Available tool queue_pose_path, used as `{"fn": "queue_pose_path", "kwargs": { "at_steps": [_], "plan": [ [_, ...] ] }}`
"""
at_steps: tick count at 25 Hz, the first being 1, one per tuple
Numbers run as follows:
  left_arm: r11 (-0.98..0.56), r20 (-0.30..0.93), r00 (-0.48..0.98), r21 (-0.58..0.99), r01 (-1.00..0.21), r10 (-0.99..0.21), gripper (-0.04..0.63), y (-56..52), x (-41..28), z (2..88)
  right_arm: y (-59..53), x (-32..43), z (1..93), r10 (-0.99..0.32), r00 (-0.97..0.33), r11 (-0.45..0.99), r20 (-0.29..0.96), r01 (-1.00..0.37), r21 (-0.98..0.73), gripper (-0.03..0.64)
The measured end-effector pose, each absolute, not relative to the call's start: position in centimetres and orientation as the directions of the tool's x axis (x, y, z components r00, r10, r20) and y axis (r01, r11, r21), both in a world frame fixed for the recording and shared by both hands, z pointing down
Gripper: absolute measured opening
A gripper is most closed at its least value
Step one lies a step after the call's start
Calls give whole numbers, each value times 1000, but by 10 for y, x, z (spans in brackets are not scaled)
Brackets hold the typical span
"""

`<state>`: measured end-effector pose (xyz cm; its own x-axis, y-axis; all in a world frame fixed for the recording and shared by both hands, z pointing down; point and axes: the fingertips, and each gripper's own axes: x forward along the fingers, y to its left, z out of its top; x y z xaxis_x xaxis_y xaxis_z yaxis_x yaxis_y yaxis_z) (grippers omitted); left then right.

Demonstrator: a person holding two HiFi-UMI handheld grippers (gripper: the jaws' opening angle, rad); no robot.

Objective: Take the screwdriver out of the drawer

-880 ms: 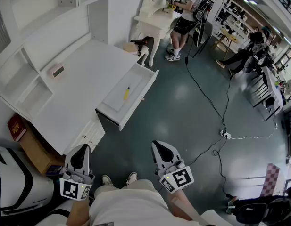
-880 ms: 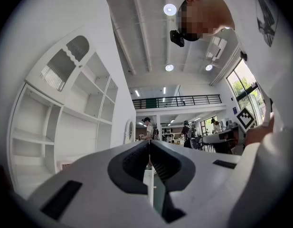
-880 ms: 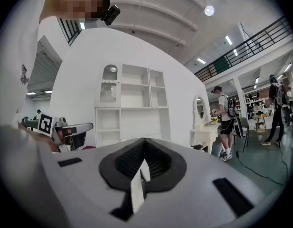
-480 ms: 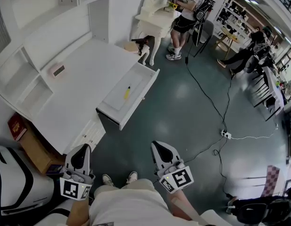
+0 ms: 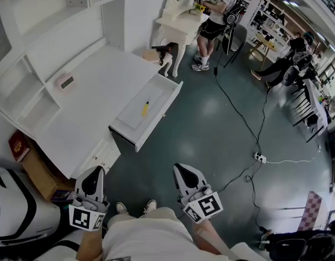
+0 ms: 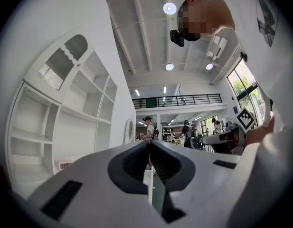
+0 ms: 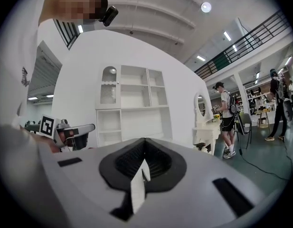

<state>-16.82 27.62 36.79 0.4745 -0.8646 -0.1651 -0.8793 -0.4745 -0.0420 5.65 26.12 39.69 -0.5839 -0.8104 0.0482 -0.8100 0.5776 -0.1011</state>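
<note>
- The white desk (image 5: 86,107) is the biggest thing. It stands ahead of both grippers and a bit to their left.
- The drawer (image 5: 129,136) sticks out of the desk, pulled open. It is well ahead of both grippers, and neither one is near it.
- The left gripper (image 5: 93,172) has its two jaws pressed together with nothing in them.
- The right gripper (image 5: 183,168) also has its jaws together and holds nothing. It is beside the left one, close to the person's body.
- The screwdriver (image 5: 146,108) is the smallest thing. It lies flat inside the drawer, far in front of the grippers, and it looks yellow.
- I think it is light and hard, so it will not bend or squash.
- It looks round and smooth, so it could roll or slip.
- The best place to grab is probably the fat yellow handle, squeezed across its middle.
- The jaws must open first.
</note>
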Motion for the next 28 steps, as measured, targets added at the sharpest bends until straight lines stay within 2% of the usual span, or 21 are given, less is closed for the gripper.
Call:
{"fn": "queue_pose_path", "kwargs": {
  "at_steps": [8, 9, 10, 11, 14, 17, 28],
  "plan": [
    [-439, -183, 436, -27, -898, -881, 26, 271, -157, 370, 258, 68, 397, -776, -631, 625, -9, -767, -142, 9],
    [-429, -189, 424, -16, -903, -885, 128, 268, -156, 369, 257, 69, 399, -772, -635, 630, -7, -764, -142, 9],
    [-417, -193, 411, -8, -909, -891, 310, 265, -156, 370, 256, 71, 400, -769, -639, 633, -6, -761, -143, 9],
    [-400, -194, 393, -6, -917, -899, 373, 262, -156, 370, 255, 74, 402, -767, -642, 636, -4, -758, -145, 9],
    [-341, -186, 337, -11, -940, -923, 426, 256, -158, 372, 250, 84, 408, -764, -645, 637, -2, -755, -157, 9],
    [-308, -170, 305, -11, -951, -937, 454, 253, -160, 373, 246, 92, 415, -761, -649, 639, 2, -750, -172, 9],
    [-341, -124, 340, -12, -940, -932, 456, 199, -151, 387, 203, 98, 430, -775, -630, 611, 41, -765, -204, 9]
  ]
}}
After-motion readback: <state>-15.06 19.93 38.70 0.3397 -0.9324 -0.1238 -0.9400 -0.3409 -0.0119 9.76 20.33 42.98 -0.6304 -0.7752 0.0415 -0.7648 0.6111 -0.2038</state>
